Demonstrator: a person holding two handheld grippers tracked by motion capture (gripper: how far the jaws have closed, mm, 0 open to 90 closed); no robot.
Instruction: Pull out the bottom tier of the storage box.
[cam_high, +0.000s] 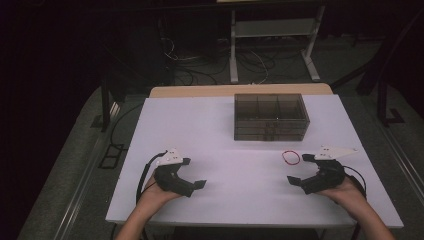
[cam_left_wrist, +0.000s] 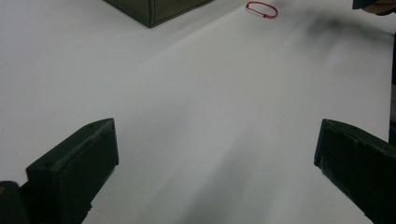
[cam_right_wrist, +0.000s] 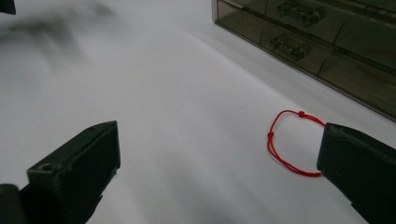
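Looking down from the high view, one takes in the whole white table (cam_high: 225, 165), both hands, and a smoky clear drawer box (cam_high: 270, 116) standing at its far side, its top split into three compartments. The left gripper (cam_high: 195, 173) and the right gripper (cam_high: 299, 168) rest near the table's front edge, well apart from each other, each with its jaws spread wide and nothing between them.

Closer detail comes from the right gripper view: a thin red cord loop (cam_right_wrist: 287, 142) lies flat on the table, with two small knots along it, one end passing behind the right-hand jaw. Drawer fronts of the box (cam_right_wrist: 327, 42) with clear handles show there too. From above, the loop (cam_high: 291, 158) is a small red ring just beside the right gripper, in front of the box.

The left gripper view catches the loop (cam_left_wrist: 262, 9) far off, next to a corner of the box (cam_left_wrist: 154, 11).

Counted: one loop, one box, two grippers.
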